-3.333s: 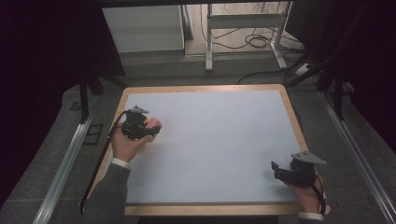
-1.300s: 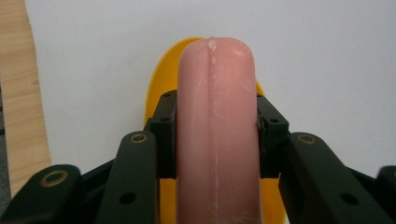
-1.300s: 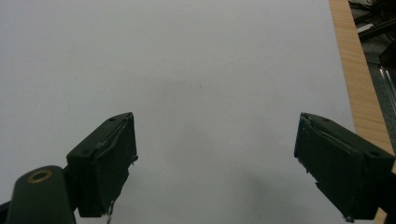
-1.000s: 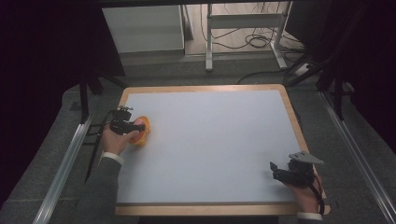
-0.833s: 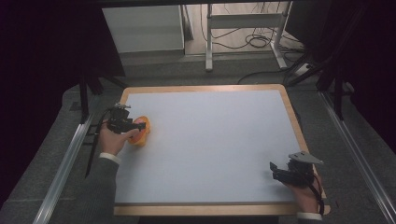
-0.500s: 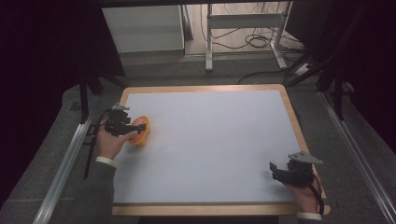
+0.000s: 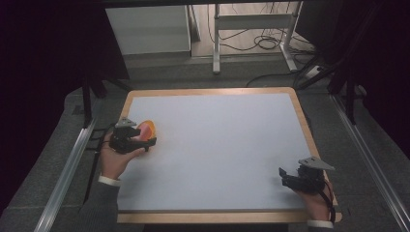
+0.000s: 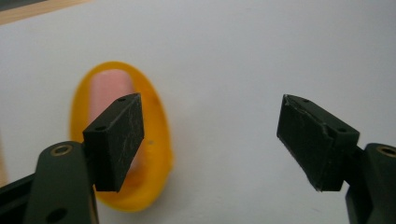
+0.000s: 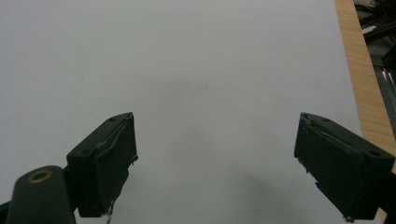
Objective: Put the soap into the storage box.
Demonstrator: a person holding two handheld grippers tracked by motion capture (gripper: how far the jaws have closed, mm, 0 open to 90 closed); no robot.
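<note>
The orange dish with a pink piece sits near the counter's left edge. Left tool is released beside it; centre before closing. Right tool is released, empty.

dish on table, near its left edge

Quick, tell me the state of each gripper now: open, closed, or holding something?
Left gripper: open, holding nothing; the orange dish with a pink object lies beside one jaw.
Right gripper: open, holding nothing, over the white table.
</note>
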